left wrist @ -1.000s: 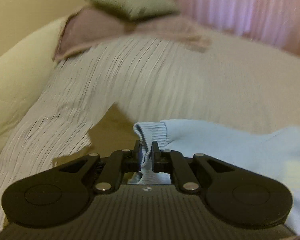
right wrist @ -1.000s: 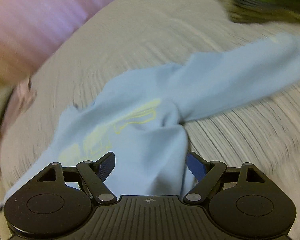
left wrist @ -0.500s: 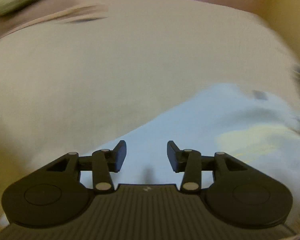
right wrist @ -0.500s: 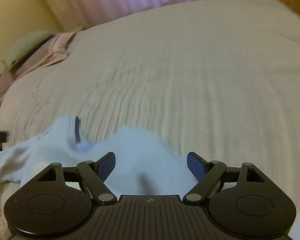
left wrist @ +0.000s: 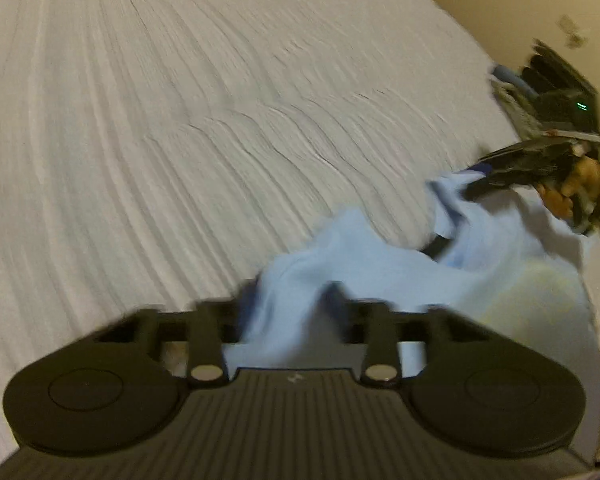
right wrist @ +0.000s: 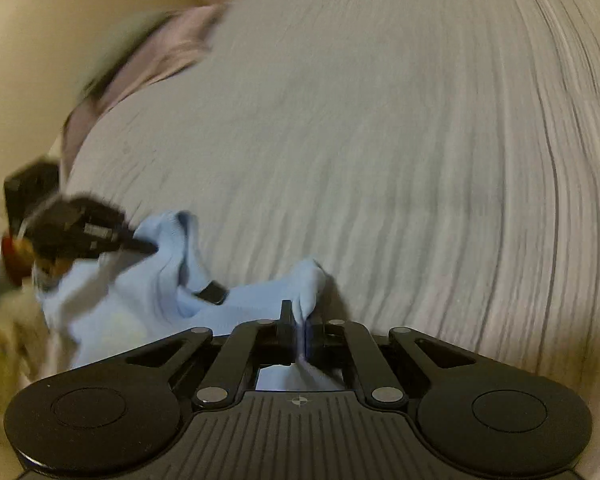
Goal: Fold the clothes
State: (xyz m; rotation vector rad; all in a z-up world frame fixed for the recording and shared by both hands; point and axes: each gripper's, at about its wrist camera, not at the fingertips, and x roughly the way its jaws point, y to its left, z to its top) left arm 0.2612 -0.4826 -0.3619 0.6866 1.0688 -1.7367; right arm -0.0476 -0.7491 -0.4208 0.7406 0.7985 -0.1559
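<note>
A light blue sweatshirt [left wrist: 384, 264] with a pale yellow print lies bunched on the ribbed grey bedspread [left wrist: 180, 140]. My right gripper [right wrist: 298, 334] is shut on a fold of the sweatshirt [right wrist: 260, 300]. My left gripper [left wrist: 288, 312] sits over the cloth, which fills the gap between its blurred fingers. In the right wrist view the left gripper [right wrist: 140, 245] looks pinched on the sweatshirt's edge at the left. In the left wrist view the right gripper [left wrist: 476, 174] holds the garment's far corner.
A pink blanket and a green pillow [right wrist: 140, 52] lie at the head of the bed. A dark pile of items [left wrist: 556, 92] sits at the bed's far right edge by the beige wall. The bedspread stretches wide beyond the garment.
Half a second ago both grippers were open above the sweatshirt. Now the right one has shut on a fold and the left one has closed into the cloth; both views swung round.
</note>
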